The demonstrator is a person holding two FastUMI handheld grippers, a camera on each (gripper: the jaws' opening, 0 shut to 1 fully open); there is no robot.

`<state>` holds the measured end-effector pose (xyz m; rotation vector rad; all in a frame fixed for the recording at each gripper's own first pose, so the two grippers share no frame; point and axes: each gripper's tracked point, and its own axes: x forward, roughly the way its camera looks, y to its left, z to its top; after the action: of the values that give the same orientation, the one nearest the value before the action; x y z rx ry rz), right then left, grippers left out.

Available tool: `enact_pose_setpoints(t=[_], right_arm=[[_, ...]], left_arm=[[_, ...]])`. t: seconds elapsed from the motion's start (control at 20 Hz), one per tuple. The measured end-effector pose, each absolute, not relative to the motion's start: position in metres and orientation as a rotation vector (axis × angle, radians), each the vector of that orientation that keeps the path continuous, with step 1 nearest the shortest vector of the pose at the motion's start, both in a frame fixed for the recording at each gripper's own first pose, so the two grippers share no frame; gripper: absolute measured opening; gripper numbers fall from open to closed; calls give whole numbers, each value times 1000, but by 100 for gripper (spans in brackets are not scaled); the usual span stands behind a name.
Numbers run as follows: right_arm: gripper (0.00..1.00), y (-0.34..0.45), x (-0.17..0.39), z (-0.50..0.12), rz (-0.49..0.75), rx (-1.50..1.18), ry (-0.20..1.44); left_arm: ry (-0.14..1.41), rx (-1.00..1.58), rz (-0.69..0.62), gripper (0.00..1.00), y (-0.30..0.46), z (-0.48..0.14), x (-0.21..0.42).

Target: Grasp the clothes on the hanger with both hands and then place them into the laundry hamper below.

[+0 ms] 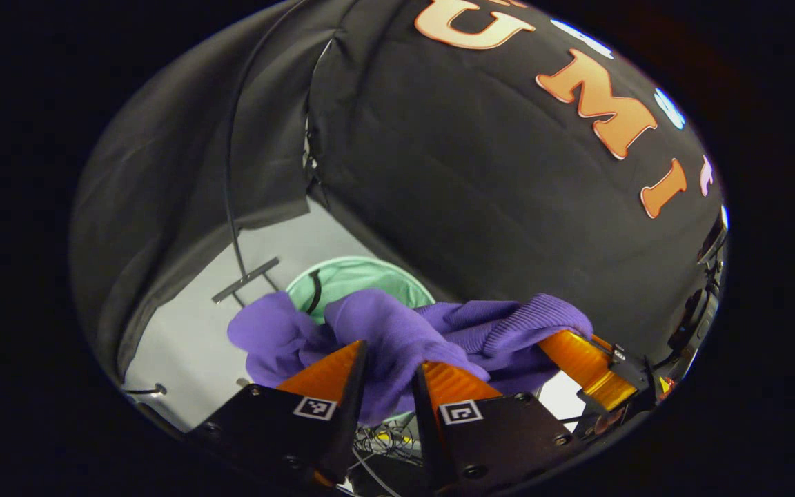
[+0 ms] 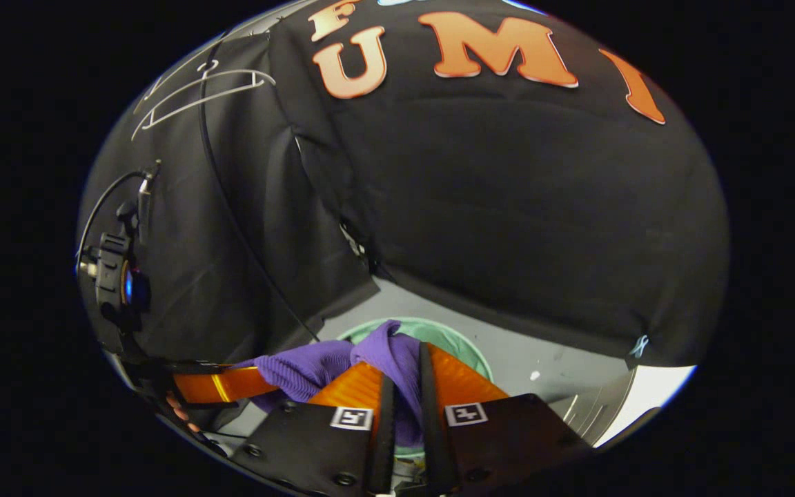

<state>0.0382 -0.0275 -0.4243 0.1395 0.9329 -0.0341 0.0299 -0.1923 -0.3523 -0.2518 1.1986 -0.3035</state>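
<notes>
Both views are dim, the black cloth swallowing most of the light; the pale floor [image 1: 183, 345] is the brightest patch, with a glaring white strip at the right gripper view's lower right edge; fisheye bending curves everything toward the rims; the centre is sharp, the edges soft.

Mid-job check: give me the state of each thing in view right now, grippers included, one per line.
Left gripper: shut on the purple garment.
Right gripper: shut on the purple garment.
Purple garment: off the hanger, bunched, held between both grippers above the hamper.
Green laundry hamper: open-topped, on the floor below the garment.
Hanger: bare, hanging at the booth wall.
</notes>
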Motion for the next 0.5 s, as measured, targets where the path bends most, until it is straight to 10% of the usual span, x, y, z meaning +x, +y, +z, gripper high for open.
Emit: enact_pose_setpoints(t=[0.05, 0.2, 0.5], right_arm=[[54, -25, 26, -432, -25, 154, 952], [97, -28, 0, -453, -25, 155, 995], [99, -38, -18, -435, -62, 158, 948]], left_arm=[[1209, -259, -304, 63, -195, -345, 28], [1210, -229, -263, 100, -194, -346, 27], [1050, -181, -271, 98, -176, -319, 43]])
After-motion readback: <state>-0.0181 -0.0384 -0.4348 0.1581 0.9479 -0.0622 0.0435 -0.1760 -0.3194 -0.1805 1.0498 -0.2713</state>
